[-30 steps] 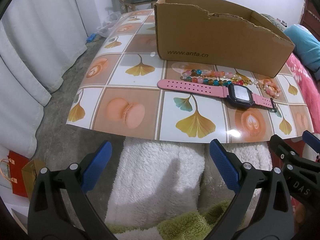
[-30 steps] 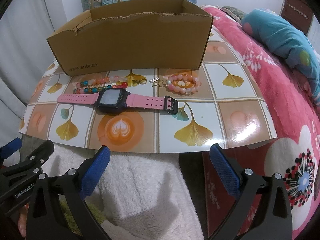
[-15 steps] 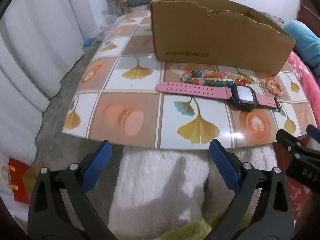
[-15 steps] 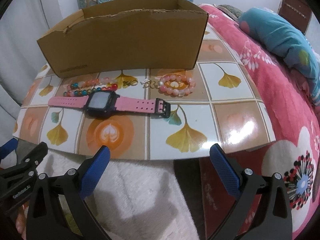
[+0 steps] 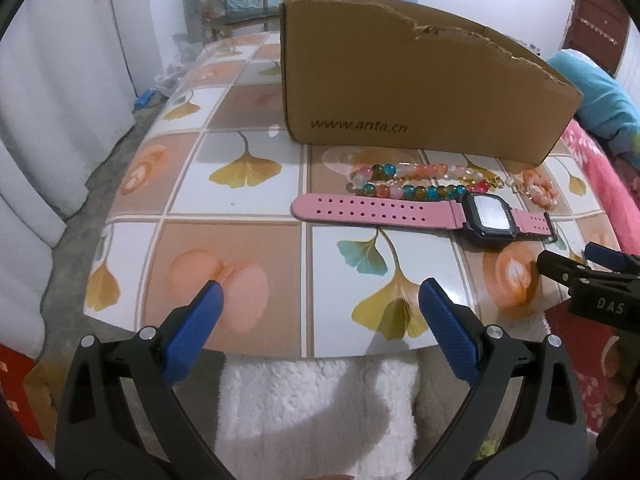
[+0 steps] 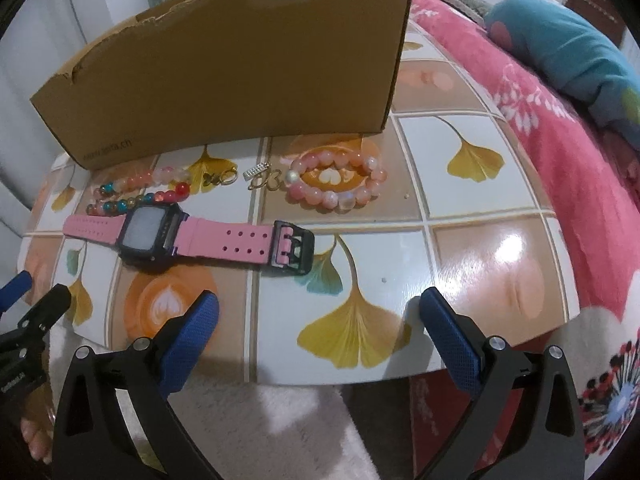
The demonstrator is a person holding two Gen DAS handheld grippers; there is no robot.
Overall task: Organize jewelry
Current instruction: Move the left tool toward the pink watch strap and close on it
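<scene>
A pink-strapped watch (image 5: 384,213) (image 6: 208,237) with a black face lies flat on the tiled table. Behind it runs a string of coloured beads (image 5: 416,182) (image 6: 136,192), then small gold and silver charms (image 6: 260,176) and a pink bead bracelet (image 6: 340,188) (image 5: 540,188). A brown cardboard box (image 5: 400,92) (image 6: 240,68) stands behind them all. My left gripper (image 5: 320,312) is open over the table's front edge, left of the watch. My right gripper (image 6: 318,316) is open, in front of the watch buckle and the bracelet. Both hold nothing.
The table (image 5: 224,184) (image 6: 500,220) has a glossy tile and leaf pattern. A white fluffy rug (image 5: 312,408) lies below its front edge. A pink floral blanket (image 6: 560,128) and teal pillow (image 6: 568,48) lie at the right. White curtains (image 5: 52,100) hang at the left.
Both grippers have moved forward, from below the table's front edge to over it, nearer the jewelry. Their fingers stay open. The jewelry has not moved.
</scene>
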